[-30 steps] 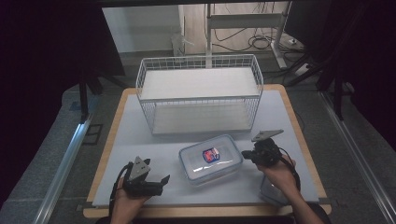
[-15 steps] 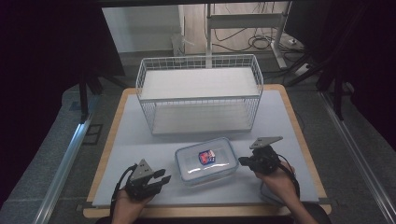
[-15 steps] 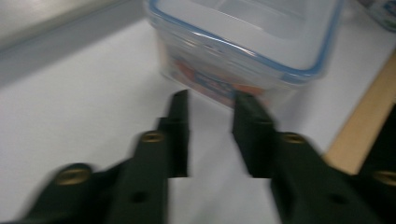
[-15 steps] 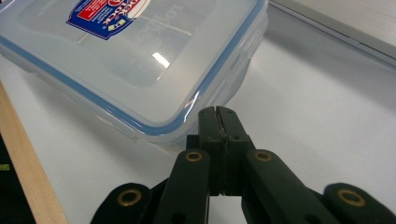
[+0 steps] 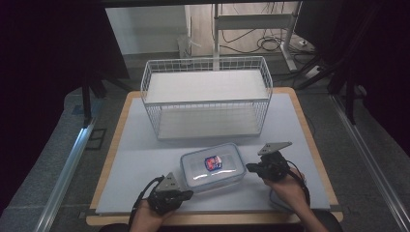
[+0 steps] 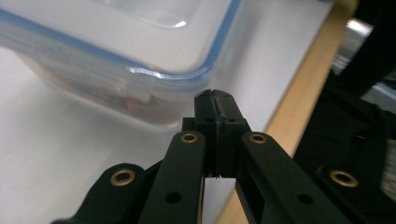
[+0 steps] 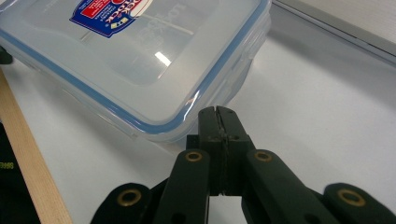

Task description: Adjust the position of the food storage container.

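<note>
A clear plastic food container (image 5: 212, 167) with a blue-sealed snap lid lies flat on the white tabletop (image 5: 145, 159), just in front of the white wire basket (image 5: 207, 96). Its lid carries a red, white and blue sticker (image 7: 109, 11); the raised lettering beside it looks like "LOCK", but the rest is too blurred to read.

The left gripper (image 5: 186, 194) sits at the container's near left corner. Its jaws have just been closing and now meet with nothing between them, the tips (image 6: 215, 100) just beside the container wall. The right gripper (image 5: 250, 168) lies at the container's right side, jaws pressed together and empty, tips (image 7: 218, 116) close to the lid's rounded corner.
</note>
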Action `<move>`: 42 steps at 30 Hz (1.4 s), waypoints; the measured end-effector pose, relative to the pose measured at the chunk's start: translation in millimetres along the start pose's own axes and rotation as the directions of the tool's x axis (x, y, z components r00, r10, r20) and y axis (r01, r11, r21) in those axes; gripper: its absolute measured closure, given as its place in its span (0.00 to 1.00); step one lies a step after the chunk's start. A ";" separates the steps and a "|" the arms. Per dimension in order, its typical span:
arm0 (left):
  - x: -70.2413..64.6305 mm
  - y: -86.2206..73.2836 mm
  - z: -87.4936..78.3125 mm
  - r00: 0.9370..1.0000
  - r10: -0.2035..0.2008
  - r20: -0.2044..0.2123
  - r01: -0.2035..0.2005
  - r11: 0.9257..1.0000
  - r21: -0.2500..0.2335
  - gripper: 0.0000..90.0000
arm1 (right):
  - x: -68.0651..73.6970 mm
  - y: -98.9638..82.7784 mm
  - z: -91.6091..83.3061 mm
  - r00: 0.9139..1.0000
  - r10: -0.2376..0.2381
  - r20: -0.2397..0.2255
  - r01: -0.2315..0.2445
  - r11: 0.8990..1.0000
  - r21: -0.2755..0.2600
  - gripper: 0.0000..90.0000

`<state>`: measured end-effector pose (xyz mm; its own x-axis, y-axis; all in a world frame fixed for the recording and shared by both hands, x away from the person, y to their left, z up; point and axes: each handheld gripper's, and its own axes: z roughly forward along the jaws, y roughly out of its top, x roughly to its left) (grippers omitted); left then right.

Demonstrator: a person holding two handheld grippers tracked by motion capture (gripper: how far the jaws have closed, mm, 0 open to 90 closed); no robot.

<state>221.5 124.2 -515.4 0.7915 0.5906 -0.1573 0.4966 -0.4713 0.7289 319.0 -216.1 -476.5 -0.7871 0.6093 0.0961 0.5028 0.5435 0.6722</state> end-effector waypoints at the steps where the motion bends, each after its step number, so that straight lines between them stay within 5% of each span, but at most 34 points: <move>1: -0.5 0.8 1.5 1.000 0.005 -0.003 -0.005 1.000 0.004 1.00 | 0.0 0.0 0.1 1.000 -0.001 -0.001 0.001 1.000 0.000 1.00; 9: 9.2 -1.4 0.7 0.998 -0.017 -0.064 0.018 1.000 0.012 1.00 | 1.3 -0.7 3.5 1.000 -0.013 -0.021 0.013 1.000 0.007 1.00; 15: 25.0 -2.5 -9.9 0.988 -0.017 -0.152 0.021 0.999 0.025 1.00 | 3.6 0.6 7.7 0.999 -0.024 -0.024 0.024 1.000 0.018 0.99; 18: 42.5 -6.5 -27.5 0.972 -0.091 -0.216 0.086 0.996 -0.033 1.00 | 1.0 2.9 7.6 1.000 -0.015 -0.009 0.016 1.000 0.005 0.99; 22: 68.3 -2.8 -26.6 0.961 -0.187 -0.203 0.169 0.980 -0.103 1.00 | -4.0 8.5 17.8 1.000 -0.001 0.011 0.001 1.000 0.008 0.98; 26: 75.2 5.9 -12.8 0.967 -0.183 -0.178 0.166 0.981 -0.102 1.00 | -6.1 12.6 24.3 1.000 0.006 0.026 -0.007 1.000 0.013 0.99; 29: 72.8 12.6 -4.6 0.963 -0.149 -0.225 0.139 0.989 -0.058 1.00 | -5.2 12.3 25.3 1.000 0.016 0.026 -0.017 0.999 0.028 1.00; 32: 72.8 12.1 -0.6 0.968 -0.159 -0.192 0.152 0.987 -0.049 1.00 | -3.6 11.8 24.4 0.999 0.015 0.034 -0.016 0.999 0.038 1.00; 34: 67.4 15.1 2.2 0.967 -0.145 -0.211 0.141 0.989 -0.036 1.00 | -2.3 9.9 21.7 0.999 0.011 0.045 -0.013 0.999 0.052 1.00; 36: 66.2 15.8 2.7 0.968 -0.143 -0.205 0.138 0.990 -0.040 1.00 | -2.1 9.0 20.8 0.999 0.007 0.048 -0.009 0.998 0.057 1.00; 37: 64.2 16.5 4.6 0.974 -0.130 -0.184 0.127 0.991 -0.030 1.00 | -2.2 6.6 20.1 0.998 -0.002 0.066 -0.003 0.997 0.074 1.00; 42: 61.0 15.9 -6.3 0.963 -0.123 -0.241 0.112 0.992 -0.056 0.93 | -7.5 3.9 12.9 0.998 0.016 0.055 -0.018 0.999 0.035 0.94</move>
<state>275.5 156.8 -509.2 0.6153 0.7842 -0.0805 0.5618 -0.3645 0.7427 331.5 -211.2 -484.1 -0.7579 0.6489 0.0666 0.5292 0.5519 0.6445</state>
